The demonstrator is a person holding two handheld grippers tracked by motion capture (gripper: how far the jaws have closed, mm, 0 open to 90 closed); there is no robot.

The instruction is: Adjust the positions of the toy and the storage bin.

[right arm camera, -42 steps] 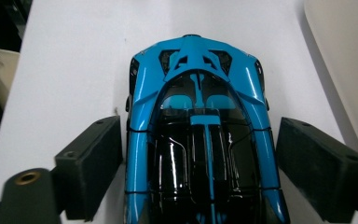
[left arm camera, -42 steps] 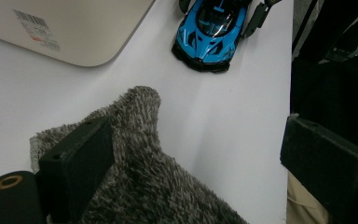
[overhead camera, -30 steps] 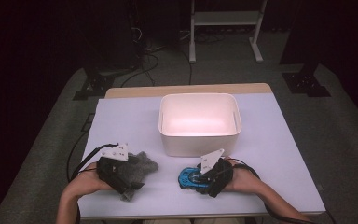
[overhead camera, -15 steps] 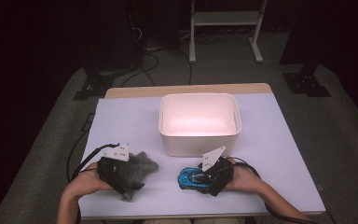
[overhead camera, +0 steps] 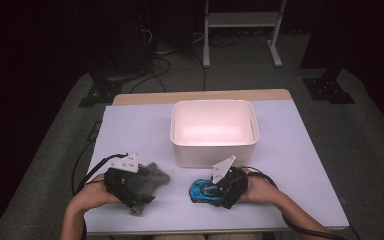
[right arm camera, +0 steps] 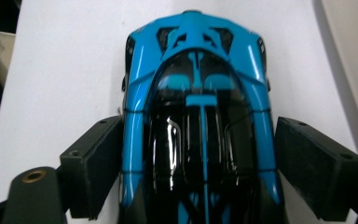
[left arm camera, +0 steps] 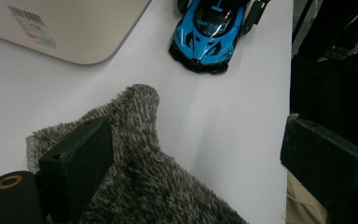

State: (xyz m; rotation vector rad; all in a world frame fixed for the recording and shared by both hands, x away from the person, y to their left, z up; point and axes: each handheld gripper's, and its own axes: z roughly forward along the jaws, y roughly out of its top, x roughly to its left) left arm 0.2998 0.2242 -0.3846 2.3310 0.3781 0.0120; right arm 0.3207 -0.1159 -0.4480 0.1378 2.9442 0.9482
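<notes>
A blue and black toy car (right arm camera: 198,93) sits on the white table between the jaws of my right gripper (right arm camera: 198,149). Both pads press against its sides, so the gripper is shut on it. From above, the car (overhead camera: 197,189) pokes out to the left of that gripper (overhead camera: 211,189), near the table's front edge. My left gripper (left arm camera: 196,140) stands wide open over a grey fuzzy cloth (left arm camera: 140,154), with its left pad (left arm camera: 77,161) resting on the pile. In the high view this gripper (overhead camera: 130,187) covers most of the cloth (overhead camera: 155,174) at the front left.
A white plastic bin (overhead camera: 212,152) stands in the table's middle, just behind both grippers, and its inside looks bare. Its rounded corner (left arm camera: 74,32) bears a barcode label. The table's front edge (overhead camera: 210,231) is close behind my hands. Dark stands and cables lie on the floor beyond.
</notes>
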